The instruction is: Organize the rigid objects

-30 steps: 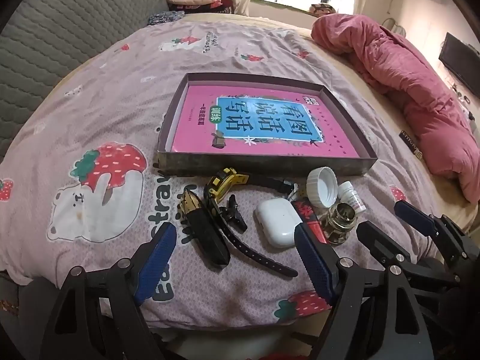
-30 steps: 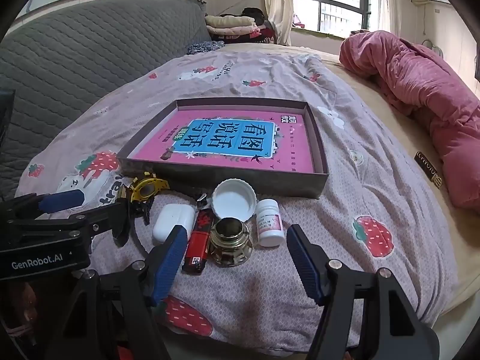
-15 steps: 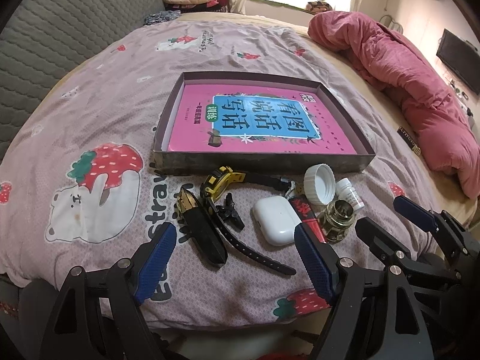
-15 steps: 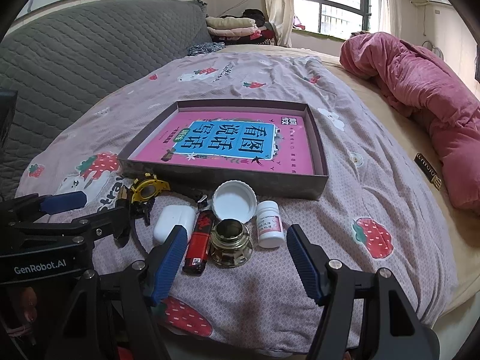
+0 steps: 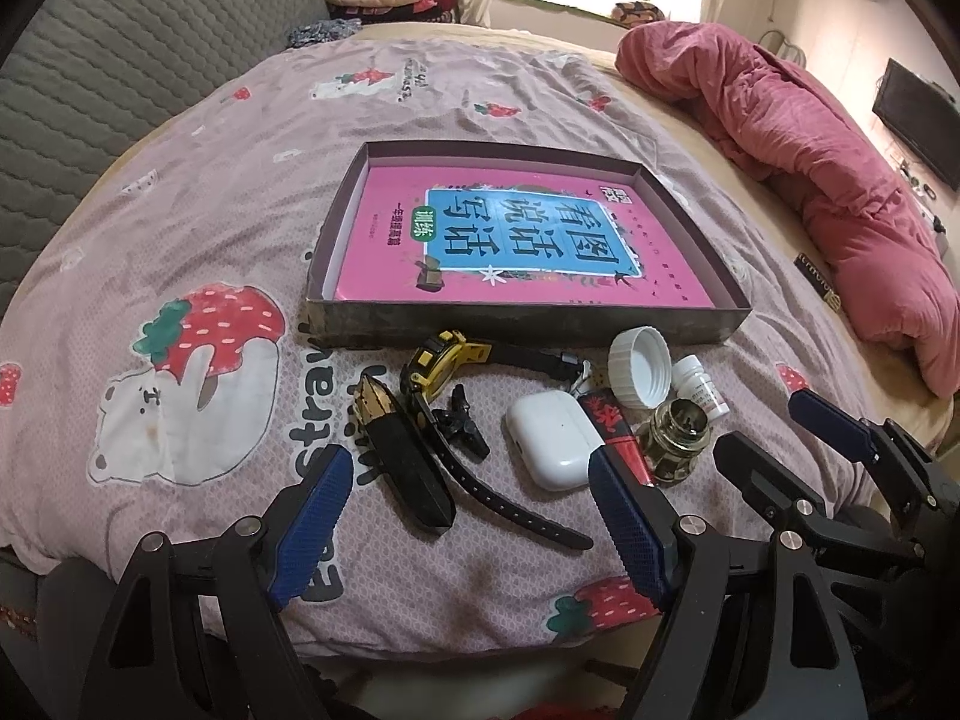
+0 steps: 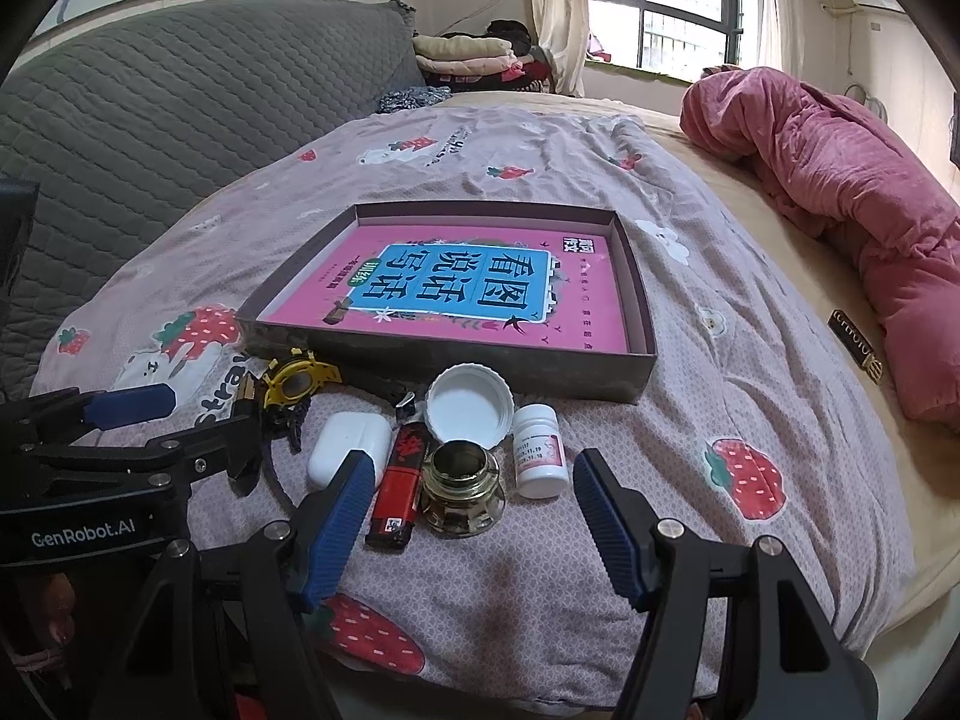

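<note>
Lying flat inside a shallow dark cardboard box (image 6: 636,369), pink paperback book (image 6: 480,294), small glass jar (image 6: 462,489), white pill bottle (image 6: 540,441), white earbuds case (image 5: 555,438) at box's six o'clock on strawberry-print bedspread (image 5: 240,192), left tongs (image 5: 468,534) and right tongs (image 6: 474,531) both spread wide, holding nothing.

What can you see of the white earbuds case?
The white earbuds case is a smooth, glossy, rounded plastic shell, shut, lying flat on the strawberry-print bedspread. It sits in the row of loose items in front of the box, with the red lighter close along one side and the black watch strap on the other. Neither tool touches it.
</note>
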Demonstrator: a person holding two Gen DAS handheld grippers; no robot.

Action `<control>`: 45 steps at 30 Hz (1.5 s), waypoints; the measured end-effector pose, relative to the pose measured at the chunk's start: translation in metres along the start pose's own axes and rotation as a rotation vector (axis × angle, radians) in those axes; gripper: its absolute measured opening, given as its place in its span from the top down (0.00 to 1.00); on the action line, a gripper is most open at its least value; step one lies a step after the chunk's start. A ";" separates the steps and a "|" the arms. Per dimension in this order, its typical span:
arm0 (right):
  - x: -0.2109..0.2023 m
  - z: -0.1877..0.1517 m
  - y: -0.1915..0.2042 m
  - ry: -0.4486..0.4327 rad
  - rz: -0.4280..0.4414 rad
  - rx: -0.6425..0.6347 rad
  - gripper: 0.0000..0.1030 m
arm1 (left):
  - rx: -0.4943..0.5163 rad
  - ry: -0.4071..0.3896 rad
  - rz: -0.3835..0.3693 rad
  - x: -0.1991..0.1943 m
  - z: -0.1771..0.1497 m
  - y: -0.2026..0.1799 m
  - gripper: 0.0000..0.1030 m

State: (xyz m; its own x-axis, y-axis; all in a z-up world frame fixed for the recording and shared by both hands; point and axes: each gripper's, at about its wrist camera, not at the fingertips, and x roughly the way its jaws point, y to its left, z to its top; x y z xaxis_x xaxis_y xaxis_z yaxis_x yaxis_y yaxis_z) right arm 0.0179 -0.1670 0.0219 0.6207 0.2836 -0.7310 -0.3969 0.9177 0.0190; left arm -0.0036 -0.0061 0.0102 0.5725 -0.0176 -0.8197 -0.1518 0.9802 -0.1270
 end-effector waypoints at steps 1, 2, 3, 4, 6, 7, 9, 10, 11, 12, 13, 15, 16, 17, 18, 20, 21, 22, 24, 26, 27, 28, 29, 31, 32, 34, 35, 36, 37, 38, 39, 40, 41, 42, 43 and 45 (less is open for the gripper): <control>0.000 0.000 0.000 0.000 0.000 0.001 0.34 | 0.000 0.000 -0.001 0.000 0.000 0.000 0.21; -0.001 0.000 0.000 -0.001 0.000 0.000 0.34 | 0.000 -0.001 0.000 0.000 0.000 0.000 0.21; -0.001 0.000 0.000 -0.001 0.001 0.000 0.34 | -0.001 -0.001 -0.001 0.000 0.000 0.001 0.21; 0.000 0.000 0.000 0.000 0.001 0.000 0.34 | -0.002 -0.001 -0.002 0.000 0.001 0.001 0.21; 0.000 0.000 0.000 0.000 0.000 0.000 0.34 | -0.001 -0.001 -0.002 0.000 0.001 0.001 0.21; -0.001 0.000 0.000 0.000 0.000 0.000 0.34 | -0.001 0.000 -0.002 0.000 0.001 0.001 0.21; 0.000 0.000 0.000 -0.002 0.001 0.000 0.34 | -0.003 0.001 -0.003 0.000 0.001 0.001 0.21; -0.001 0.000 0.000 -0.003 0.001 -0.001 0.34 | -0.004 0.001 -0.003 0.000 0.001 0.001 0.21; -0.001 0.000 0.000 -0.003 0.002 -0.002 0.34 | -0.003 0.002 -0.002 0.001 0.001 0.002 0.21; -0.001 0.000 0.000 -0.003 0.002 -0.002 0.34 | -0.004 0.002 -0.003 0.001 0.001 0.002 0.21; -0.001 0.000 0.001 -0.004 0.001 -0.002 0.34 | -0.004 0.002 -0.004 0.000 0.001 0.002 0.21; -0.001 0.000 0.001 -0.005 0.004 -0.003 0.34 | -0.004 0.001 -0.002 0.000 0.001 0.002 0.21; -0.001 0.000 0.001 -0.006 0.004 -0.004 0.34 | -0.005 0.001 -0.002 0.000 0.001 0.002 0.21; -0.002 0.000 0.001 -0.007 0.005 -0.005 0.34 | -0.008 0.001 -0.001 0.000 0.001 0.004 0.21; -0.002 0.000 0.001 -0.008 0.005 -0.005 0.34 | -0.010 0.000 0.001 0.000 0.001 0.005 0.21; -0.002 0.001 0.001 -0.009 0.005 -0.002 0.34 | -0.016 -0.002 0.001 -0.001 0.001 0.008 0.21; -0.002 0.001 0.001 -0.010 0.003 0.002 0.34 | -0.019 -0.002 -0.002 -0.001 0.001 0.009 0.21; -0.002 0.001 -0.001 -0.012 0.003 0.005 0.34 | -0.023 -0.002 -0.006 -0.001 0.002 0.010 0.21; -0.002 0.002 -0.004 -0.010 0.002 0.018 0.34 | -0.034 0.001 -0.009 -0.001 0.002 0.015 0.21; -0.002 0.002 -0.009 -0.011 0.002 0.032 0.34 | -0.043 0.006 -0.004 0.000 0.001 0.020 0.21; -0.002 0.002 -0.010 -0.012 0.000 0.037 0.34 | -0.047 0.009 0.002 0.000 0.001 0.024 0.21; -0.002 0.002 -0.012 -0.012 0.000 0.042 0.34 | -0.051 0.011 0.005 0.000 0.001 0.026 0.21; -0.002 0.002 -0.013 -0.012 0.000 0.047 0.34 | -0.056 0.012 0.010 0.000 0.001 0.030 0.21; -0.003 0.002 -0.015 -0.014 0.001 0.050 0.34 | -0.062 0.013 0.017 0.000 0.000 0.035 0.21; -0.003 0.002 -0.015 -0.016 0.001 0.049 0.34 | -0.063 0.013 0.020 -0.001 0.000 0.037 0.21; -0.003 0.002 -0.015 -0.018 0.003 0.046 0.34 | -0.064 0.011 0.026 -0.001 0.000 0.040 0.21; -0.003 0.002 -0.015 -0.019 0.003 0.045 0.34 | -0.065 0.012 0.030 -0.001 -0.001 0.041 0.21; -0.004 0.002 -0.014 -0.020 0.003 0.042 0.34 | -0.069 0.017 0.035 0.000 -0.001 0.043 0.21; -0.004 0.002 -0.014 -0.022 0.005 0.039 0.34 | -0.072 0.021 0.040 0.001 -0.001 0.044 0.21; -0.003 0.002 -0.014 -0.020 0.006 0.040 0.34 | -0.076 0.027 0.049 0.002 -0.002 0.046 0.21; -0.003 0.002 -0.014 -0.019 0.005 0.041 0.34 | -0.079 0.035 0.056 0.005 -0.002 0.048 0.21; -0.002 0.001 -0.015 -0.017 0.007 0.043 0.34 | -0.081 0.046 0.051 0.008 -0.003 0.049 0.21; -0.001 0.001 -0.016 -0.014 0.008 0.045 0.34 | -0.086 0.061 0.047 0.011 -0.003 0.050 0.21; -0.001 0.001 -0.016 -0.011 0.008 0.048 0.34 | -0.091 0.072 0.045 0.014 -0.004 0.051 0.21; 0.000 0.001 -0.017 -0.008 0.009 0.051 0.34 | -0.095 0.085 0.048 0.017 -0.005 0.051 0.21; 0.002 0.000 -0.019 -0.003 0.009 0.057 0.34 | -0.099 0.108 0.053 0.024 -0.008 0.050 0.21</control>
State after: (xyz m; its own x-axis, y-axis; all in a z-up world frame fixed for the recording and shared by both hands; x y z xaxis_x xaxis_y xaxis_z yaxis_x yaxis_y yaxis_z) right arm 0.0264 -0.1837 0.0206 0.6191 0.2929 -0.7286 -0.3636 0.9293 0.0647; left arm -0.0040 0.0412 -0.0200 0.4723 0.0074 -0.8814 -0.2617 0.9561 -0.1322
